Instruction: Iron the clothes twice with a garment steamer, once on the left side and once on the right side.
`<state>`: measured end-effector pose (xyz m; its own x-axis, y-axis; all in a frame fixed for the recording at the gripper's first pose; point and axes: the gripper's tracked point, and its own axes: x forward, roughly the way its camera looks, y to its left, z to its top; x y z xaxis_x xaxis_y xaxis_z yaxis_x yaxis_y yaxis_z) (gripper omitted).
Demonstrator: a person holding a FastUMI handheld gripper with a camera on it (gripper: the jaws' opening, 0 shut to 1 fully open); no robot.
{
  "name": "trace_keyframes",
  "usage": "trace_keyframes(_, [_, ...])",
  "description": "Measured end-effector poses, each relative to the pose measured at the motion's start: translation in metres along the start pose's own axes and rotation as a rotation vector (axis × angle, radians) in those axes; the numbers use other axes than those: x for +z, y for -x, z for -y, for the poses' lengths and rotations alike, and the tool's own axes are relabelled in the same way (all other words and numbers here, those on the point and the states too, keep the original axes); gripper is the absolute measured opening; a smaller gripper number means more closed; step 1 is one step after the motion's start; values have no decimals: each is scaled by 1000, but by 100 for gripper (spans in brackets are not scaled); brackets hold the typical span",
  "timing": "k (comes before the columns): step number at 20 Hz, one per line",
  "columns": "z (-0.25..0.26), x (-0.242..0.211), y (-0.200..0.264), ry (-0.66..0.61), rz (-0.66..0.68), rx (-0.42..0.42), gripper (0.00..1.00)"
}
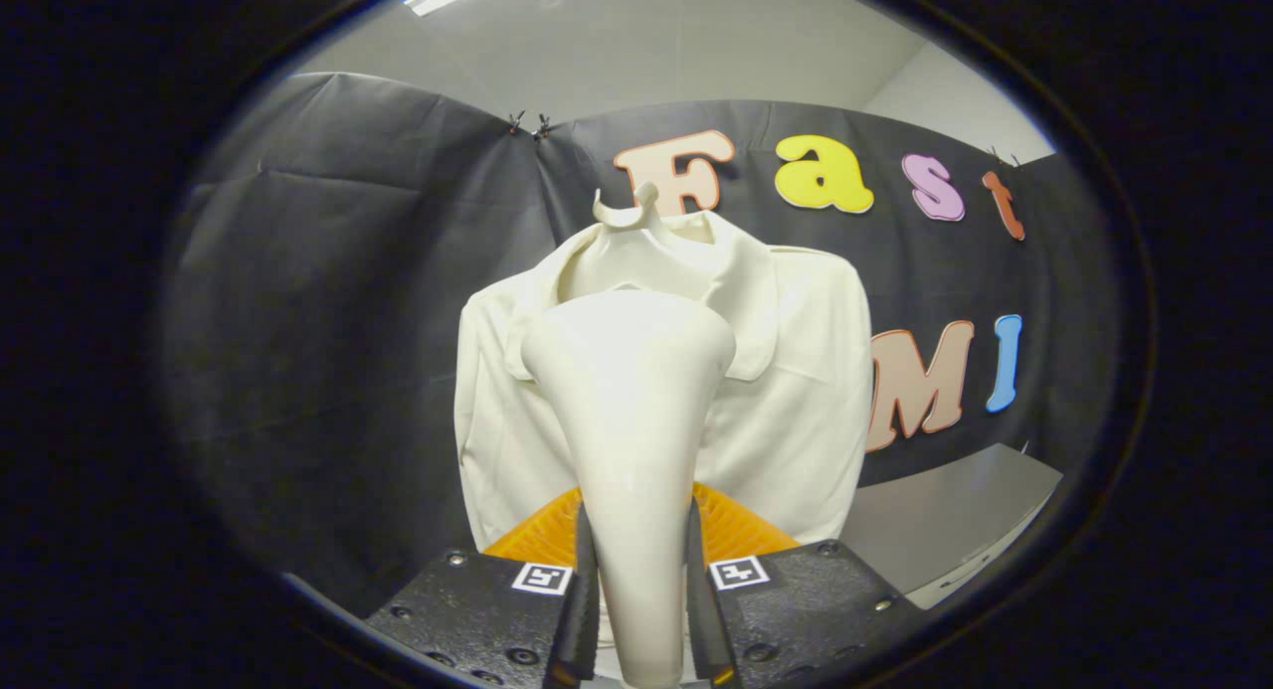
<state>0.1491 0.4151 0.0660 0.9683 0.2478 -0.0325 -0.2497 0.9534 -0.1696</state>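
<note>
Hanging on a hanger (629, 212) against the black cloth wall (338, 301), the cream shirt (796, 371) faced the camera, its left sleeve edge and collar showing to the left of the steamer, its broader chest panel and shoulder to the right. The gripper (638, 590) was clamped on the garment steamer (632, 411), both fingers pressing the narrow handle from either side. The steamer's long axis ran straight ahead from the fingers, flaring to a wide head that sat over the shirt's collar and upper chest. The shirt lay just beyond that head; whether the head touched the fabric could not be told. The head seemed centred, so either pass likely needed a sideways shift first. A grey counter (955, 510) lay to the right, below the shirt.
</note>
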Motion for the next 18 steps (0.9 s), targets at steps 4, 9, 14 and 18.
trace_keyframes(4, [-36,-9,-26,-22,19,-12,36])
trace_keyframes(9, [-70,-30,-62,-42,-15,-43,36])
trace_keyframes(14, [-81,-38,-83,-45,-1,-101,36])
trace_keyframes(18, [-82,-47,-90,-32,14,-140,36])
